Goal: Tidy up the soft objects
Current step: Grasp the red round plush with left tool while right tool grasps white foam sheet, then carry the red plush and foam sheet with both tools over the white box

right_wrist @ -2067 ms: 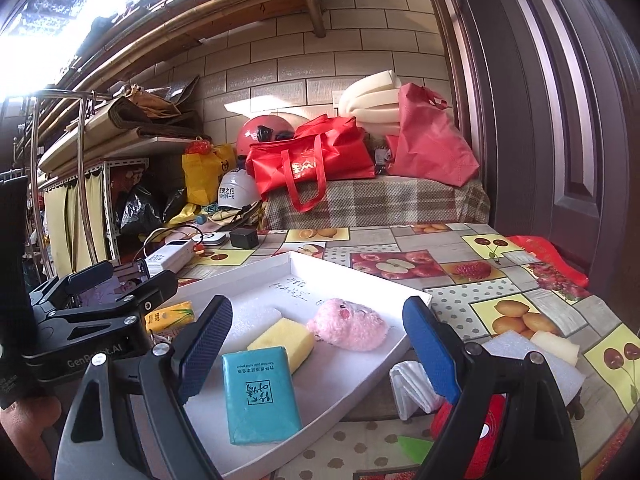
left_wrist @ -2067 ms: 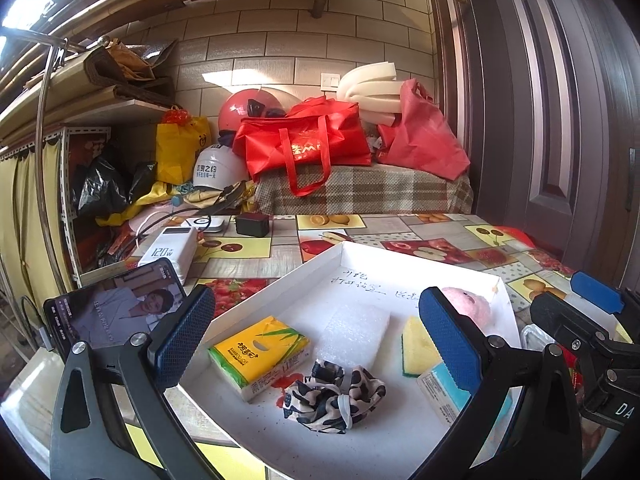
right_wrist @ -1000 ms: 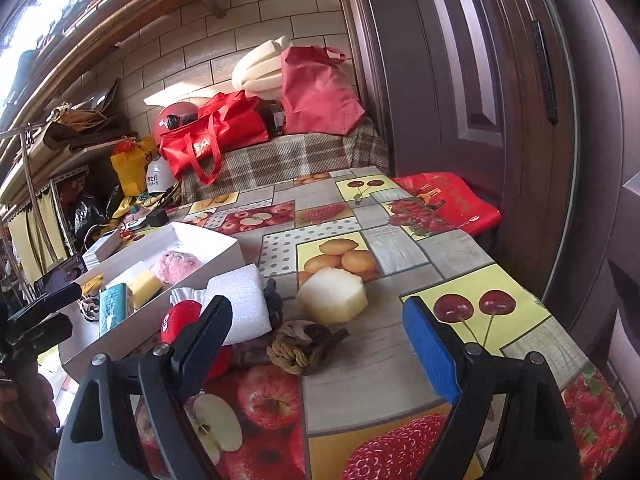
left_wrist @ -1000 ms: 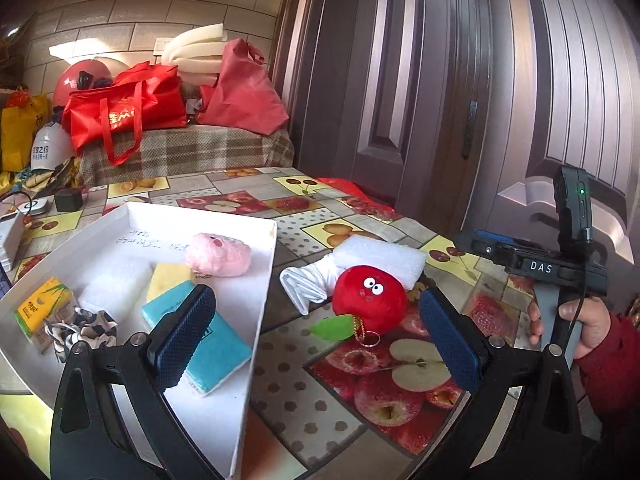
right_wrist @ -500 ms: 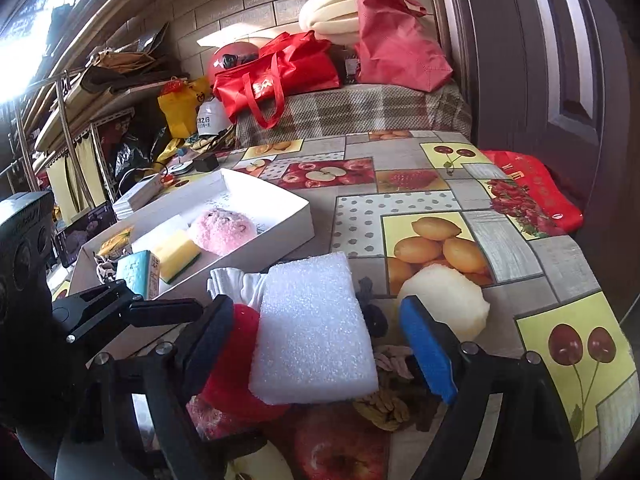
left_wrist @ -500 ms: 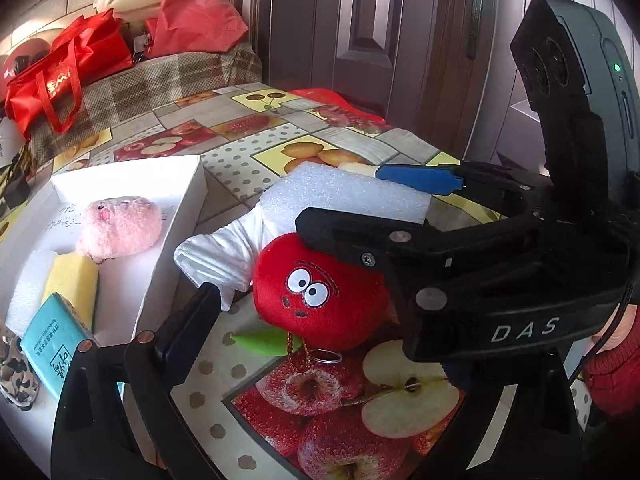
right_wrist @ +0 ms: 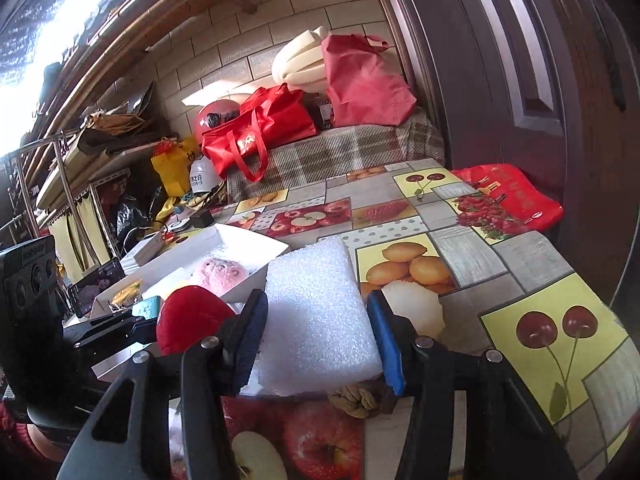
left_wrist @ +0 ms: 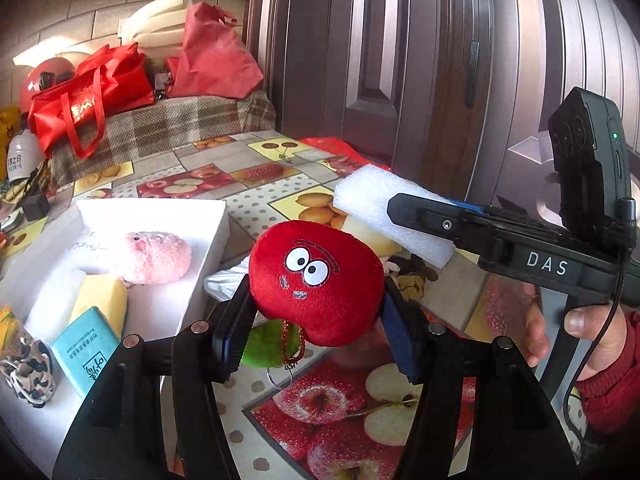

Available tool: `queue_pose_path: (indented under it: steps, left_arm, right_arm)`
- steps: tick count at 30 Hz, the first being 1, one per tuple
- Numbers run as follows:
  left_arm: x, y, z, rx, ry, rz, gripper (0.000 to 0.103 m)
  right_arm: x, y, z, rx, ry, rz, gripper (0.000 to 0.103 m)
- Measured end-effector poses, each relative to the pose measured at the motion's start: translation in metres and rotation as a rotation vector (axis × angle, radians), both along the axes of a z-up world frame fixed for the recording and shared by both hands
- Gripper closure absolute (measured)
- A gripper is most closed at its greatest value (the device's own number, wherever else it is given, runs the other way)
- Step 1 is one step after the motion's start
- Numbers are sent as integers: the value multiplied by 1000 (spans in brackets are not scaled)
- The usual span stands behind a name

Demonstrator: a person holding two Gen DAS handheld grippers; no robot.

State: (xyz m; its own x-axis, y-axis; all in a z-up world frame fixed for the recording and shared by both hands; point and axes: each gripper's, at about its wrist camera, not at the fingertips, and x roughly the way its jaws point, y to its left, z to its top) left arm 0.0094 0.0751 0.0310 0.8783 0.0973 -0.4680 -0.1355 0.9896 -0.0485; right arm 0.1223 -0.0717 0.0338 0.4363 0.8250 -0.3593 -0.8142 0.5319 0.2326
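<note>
A red plush apple (left_wrist: 316, 280) with cartoon eyes hangs just above the fruit-print tablecloth. My left gripper (left_wrist: 316, 332) is closing on it, both pads pressing its sides; a green leaf and a key ring dangle beneath. To its right, my right gripper (left_wrist: 424, 216) holds a white foam block (left_wrist: 372, 208) off the table. In the right wrist view the jaws of the right gripper (right_wrist: 318, 340) are closing with that foam block (right_wrist: 316, 312) squeezed between the blue pads. The plush (right_wrist: 192, 316) shows to its left.
A white box (left_wrist: 216, 216) at left holds a pink plush (left_wrist: 156, 256), a yellow sponge (left_wrist: 102, 296), a teal tissue pack (left_wrist: 84, 356) and a leopard scrunchie (left_wrist: 24, 372). A pale round sponge (right_wrist: 416, 304), a rope knot (right_wrist: 356, 398) and a white cloth (left_wrist: 228, 276) lie on the table. A dark door stands at right.
Both grippers moved from the box to the loose objects. The left one closed on the red plush and raised it; the right one closed on the foam block and lifted it.
</note>
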Motion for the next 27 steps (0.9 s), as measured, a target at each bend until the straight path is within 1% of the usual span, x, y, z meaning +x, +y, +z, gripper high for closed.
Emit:
queue_pose_path:
  steps: [3, 5, 8, 14, 17, 22, 27]
  left_arm:
    - [-16, -7, 7, 51, -86, 17, 43]
    - [-22, -10, 10, 76, -108, 31, 43]
    - [-27, -9, 12, 85, -123, 46, 43]
    - [-34, -7, 12, 84, -137, 70, 43]
    - [-40, -7, 12, 78, -144, 72, 43]
    - [-48, -4, 11, 59, -154, 87, 43]
    - [-56, 2, 11, 53, -155, 119, 43]
  right_arm:
    - [-13, -12, 6, 47, -47, -36, 51]
    - [-20, -18, 10, 75, -76, -62, 51]
    - [-24, -24, 13, 105, -84, -77, 51]
    - [-34, -27, 16, 134, -103, -87, 51]
    - [-40, -25, 17, 138, -110, -80, 51]
    - [-53, -24, 18, 134, -150, -78, 51]
    - [-61, -20, 16, 122, -165, -75, 51]
